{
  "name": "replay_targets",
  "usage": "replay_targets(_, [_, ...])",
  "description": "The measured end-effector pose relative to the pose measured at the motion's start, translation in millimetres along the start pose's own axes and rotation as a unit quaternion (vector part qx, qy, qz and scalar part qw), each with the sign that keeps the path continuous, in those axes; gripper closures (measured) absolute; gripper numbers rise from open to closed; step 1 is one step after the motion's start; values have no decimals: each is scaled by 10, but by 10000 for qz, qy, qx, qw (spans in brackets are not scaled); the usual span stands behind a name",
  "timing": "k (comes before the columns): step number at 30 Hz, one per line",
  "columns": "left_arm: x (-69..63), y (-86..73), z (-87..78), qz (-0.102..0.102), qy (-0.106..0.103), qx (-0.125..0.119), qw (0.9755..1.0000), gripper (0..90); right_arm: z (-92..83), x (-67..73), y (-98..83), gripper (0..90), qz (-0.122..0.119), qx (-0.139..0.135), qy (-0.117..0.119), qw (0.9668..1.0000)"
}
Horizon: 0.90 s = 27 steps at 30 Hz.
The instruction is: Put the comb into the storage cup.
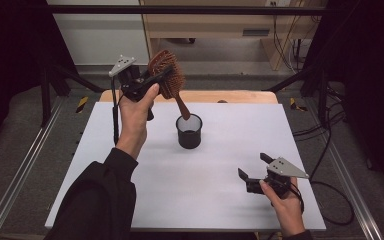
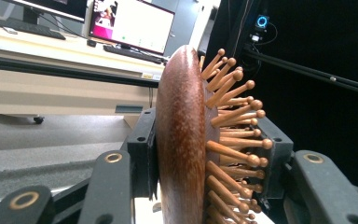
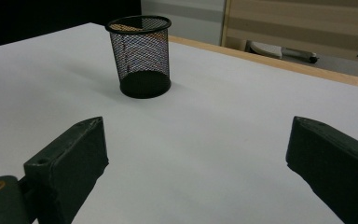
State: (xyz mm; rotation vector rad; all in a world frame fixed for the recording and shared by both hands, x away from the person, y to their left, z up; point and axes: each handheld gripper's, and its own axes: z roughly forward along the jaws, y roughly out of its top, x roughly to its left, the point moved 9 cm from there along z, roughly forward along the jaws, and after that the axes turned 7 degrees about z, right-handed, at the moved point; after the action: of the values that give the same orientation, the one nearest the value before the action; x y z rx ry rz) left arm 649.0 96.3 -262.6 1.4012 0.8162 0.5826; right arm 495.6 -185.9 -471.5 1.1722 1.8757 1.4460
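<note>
From above, the left gripper [image 1: 152, 82] clamps a brown wooden paddle hairbrush [image 1: 167, 75], handle dipping into the black wire-mesh cup [image 1: 189, 132] on the white table [image 1: 130, 150]. The left gripper view shows the pins (round-tipped). The right gripper [image 3: 196, 163] rests, jaws apart.

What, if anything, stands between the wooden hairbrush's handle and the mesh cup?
Nothing visible does. The left gripper is shut on the hairbrush by its head, and the handle tip already sits at the open rim of the mesh cup, which looks empty.
</note>
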Motion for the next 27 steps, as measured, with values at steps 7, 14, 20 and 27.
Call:
replay_targets(7, [12, -1, 2, 6, 32, 3, 10000, 514, 4, -1, -2, 55, 5, 4, -8, 10000])
replay_targets(14, [18, -6, -4, 30, 25, 19, 10000, 514, 1, 5, -3, 55, 5, 3, -3, 10000])
replay_targets(20, [13, -35, 14, 66, 43, 67, 9999, 514, 2, 1, -5, 54, 23, 5, -2, 10000])
replay_targets(27, [10, -47, 2, 21, 95, 64, 9999, 514, 2, 3, -6, 53, 33, 4, -1, 10000])
